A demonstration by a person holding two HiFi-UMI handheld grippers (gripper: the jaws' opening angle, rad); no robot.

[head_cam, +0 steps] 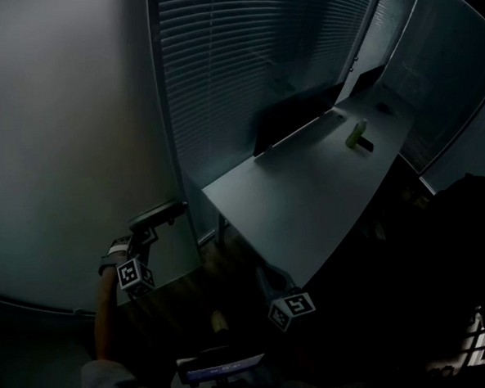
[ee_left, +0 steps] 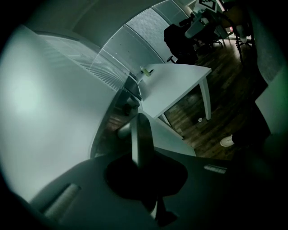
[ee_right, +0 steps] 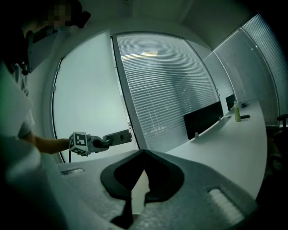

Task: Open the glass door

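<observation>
The frosted glass door fills the left of the head view, with a grey lever handle at its right edge. My left gripper is shut on that handle. In the left gripper view the handle's bar runs straight into the closed jaws of the left gripper. The right gripper view shows the left gripper gripping the handle from the side. My right gripper hangs low beside the desk's corner, away from the door. The right gripper is shut, its tips meeting on nothing.
A door frame post and a glass wall with blinds stand right of the door. A white desk carries a dark monitor and a green bottle. Office chairs stand beyond on the wood floor.
</observation>
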